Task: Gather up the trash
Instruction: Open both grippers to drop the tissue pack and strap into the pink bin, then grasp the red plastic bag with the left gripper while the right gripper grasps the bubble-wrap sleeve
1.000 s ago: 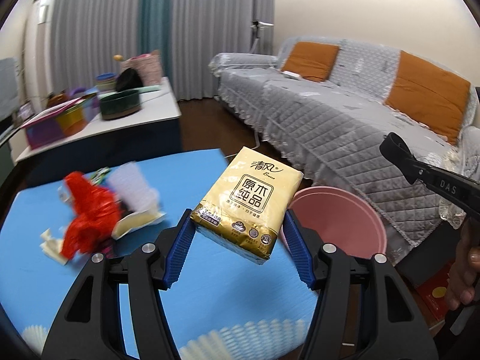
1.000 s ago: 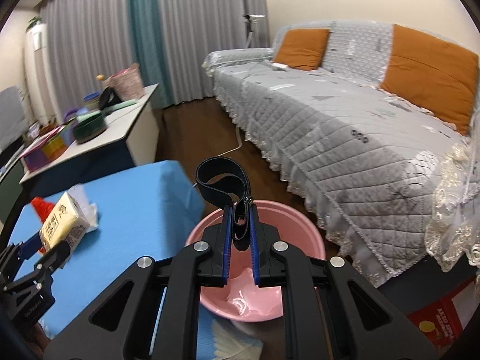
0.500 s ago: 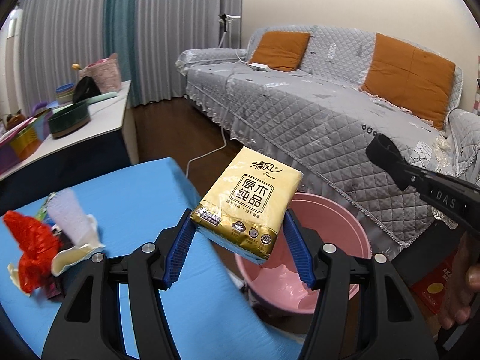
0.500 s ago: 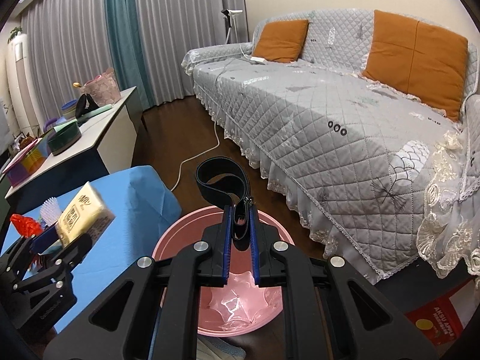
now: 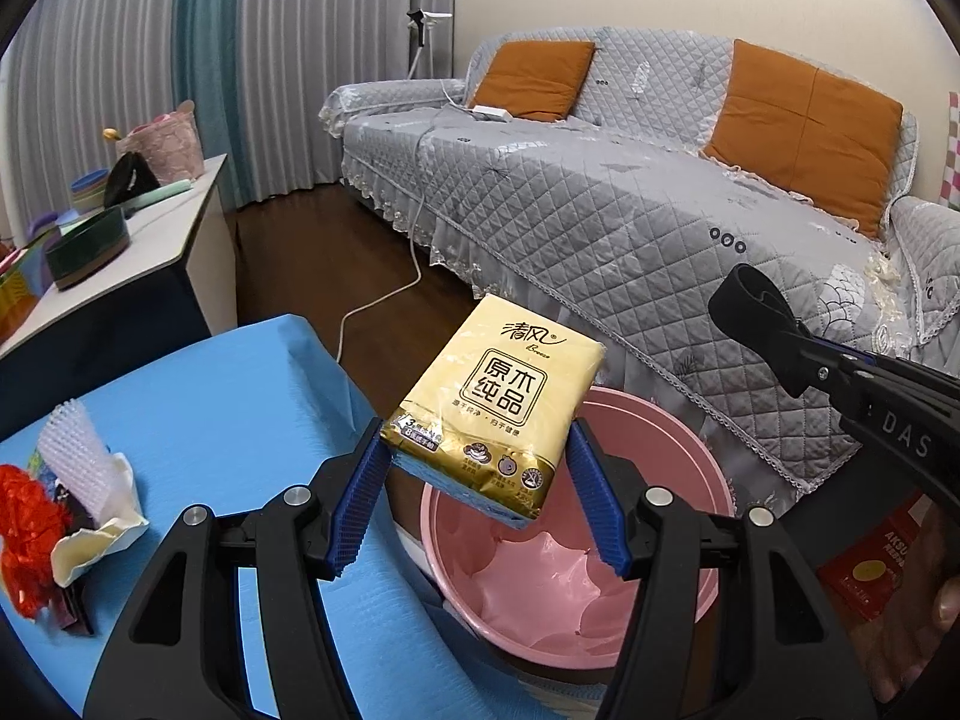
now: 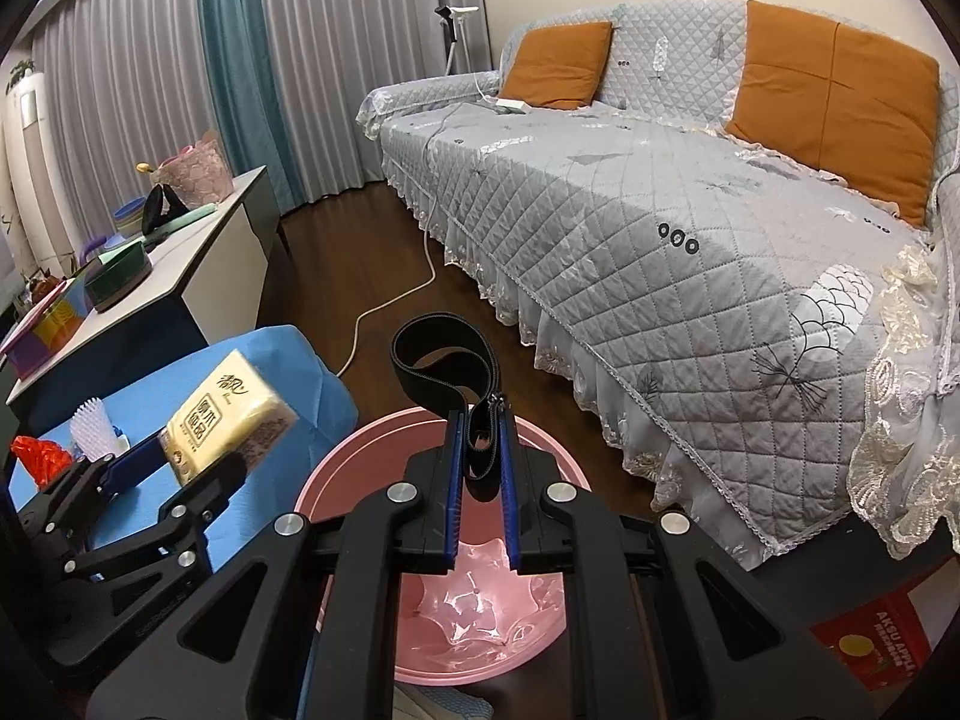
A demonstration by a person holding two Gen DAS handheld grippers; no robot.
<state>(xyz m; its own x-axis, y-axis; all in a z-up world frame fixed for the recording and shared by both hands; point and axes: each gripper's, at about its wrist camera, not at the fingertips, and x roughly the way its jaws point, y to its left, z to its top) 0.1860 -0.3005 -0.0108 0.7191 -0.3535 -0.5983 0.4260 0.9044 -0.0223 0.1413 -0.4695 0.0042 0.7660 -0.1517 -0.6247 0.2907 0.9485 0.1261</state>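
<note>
My left gripper (image 5: 477, 501) is shut on a yellow tissue pack (image 5: 498, 396) and holds it above the near rim of the pink bin (image 5: 690, 456). It also shows in the right wrist view (image 6: 228, 414). My right gripper (image 6: 480, 474) is shut on a black looped strap (image 6: 441, 366) over the pink bin (image 6: 336, 480). The strap also shows in the left wrist view (image 5: 762, 312). Red wrapping (image 5: 27, 516), a white foam net (image 5: 75, 444) and crumpled paper (image 5: 96, 546) lie on the blue table (image 5: 210, 408).
A grey quilted sofa (image 5: 630, 192) with orange cushions stands behind the bin. A white side table (image 5: 156, 222) with bowls and baskets is at the back left. A white cable (image 5: 372, 300) runs over the dark floor. A red box (image 6: 882, 648) lies at right.
Both grippers have swung right, away from the table. The pink bin now lies under both of them. The trash pile has slid to the left edge of the view.
</note>
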